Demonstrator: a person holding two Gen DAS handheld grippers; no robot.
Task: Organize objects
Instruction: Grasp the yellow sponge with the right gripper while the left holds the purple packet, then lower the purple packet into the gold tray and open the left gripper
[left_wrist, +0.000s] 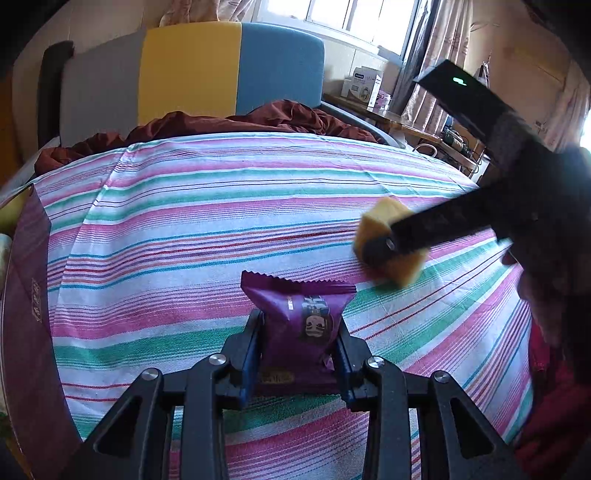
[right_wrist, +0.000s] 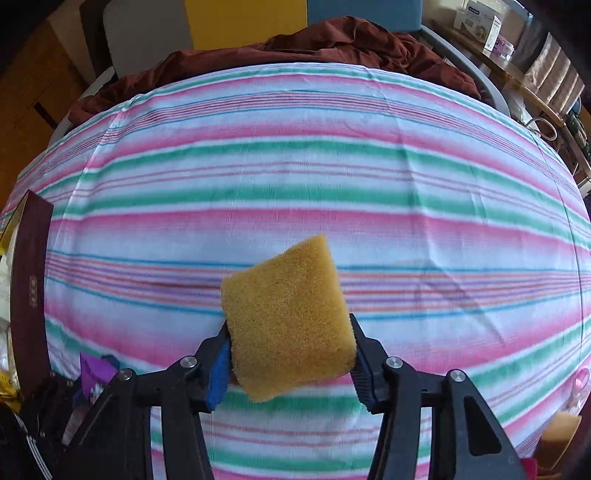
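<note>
My left gripper (left_wrist: 299, 332) is shut on a purple snack packet (left_wrist: 301, 317) and holds it just above the striped cloth. My right gripper (right_wrist: 290, 343) is shut on a yellow sponge (right_wrist: 286, 317), lifted above the cloth. In the left wrist view the right gripper comes in from the right, blurred, with the sponge (left_wrist: 388, 242) beyond and to the right of the packet. The packet (right_wrist: 94, 373) also shows at the lower left of the right wrist view.
A striped cloth (left_wrist: 221, 206) covers the bed. A dark maroon box (left_wrist: 26, 306) stands along the left edge; it also shows in the right wrist view (right_wrist: 29, 288). A crumpled maroon blanket (left_wrist: 229, 123) lies at the far end. A second sponge (right_wrist: 559, 430) sits at the right edge.
</note>
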